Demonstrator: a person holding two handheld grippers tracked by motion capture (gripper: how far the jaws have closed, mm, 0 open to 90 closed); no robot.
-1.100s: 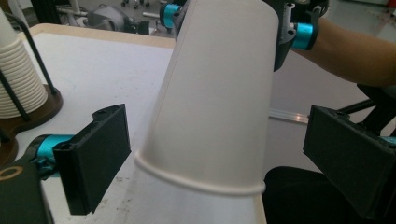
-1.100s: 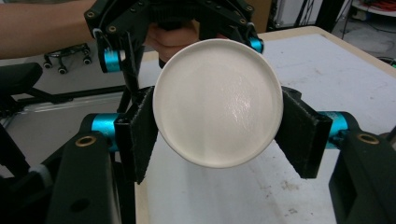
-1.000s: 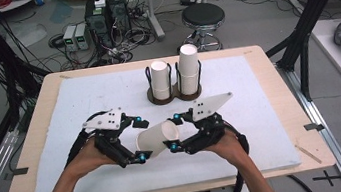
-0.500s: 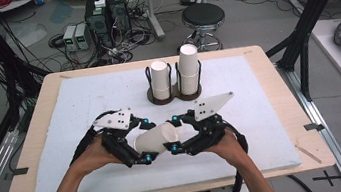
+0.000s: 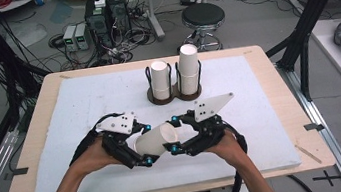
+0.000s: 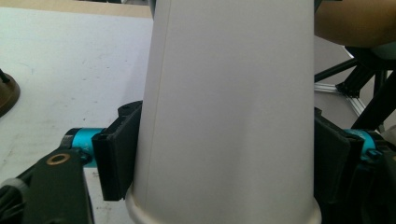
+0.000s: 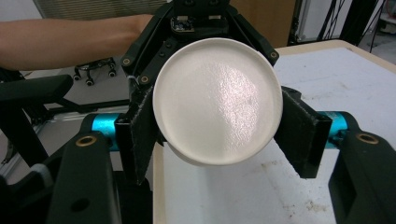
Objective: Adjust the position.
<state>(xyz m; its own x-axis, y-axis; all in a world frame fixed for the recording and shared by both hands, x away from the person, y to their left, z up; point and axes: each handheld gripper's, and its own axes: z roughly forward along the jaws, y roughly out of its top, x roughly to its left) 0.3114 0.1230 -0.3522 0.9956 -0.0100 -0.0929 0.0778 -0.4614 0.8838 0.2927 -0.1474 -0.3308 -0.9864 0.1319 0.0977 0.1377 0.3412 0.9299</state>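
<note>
Right gripper view shows the paper cup's (image 7: 217, 100) flat base.

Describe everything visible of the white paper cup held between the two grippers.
The white paper cup is plain, tapered, matte, with a rolled rim and a flat round base. It lies roughly level above the white mat, not resting on it. The left gripper, whose jaws have just been closing, presses its black pads on the cup's sides near the rim. The right gripper clamps the base end, whose glossy round bottom faces its camera. It looks undented.
</note>
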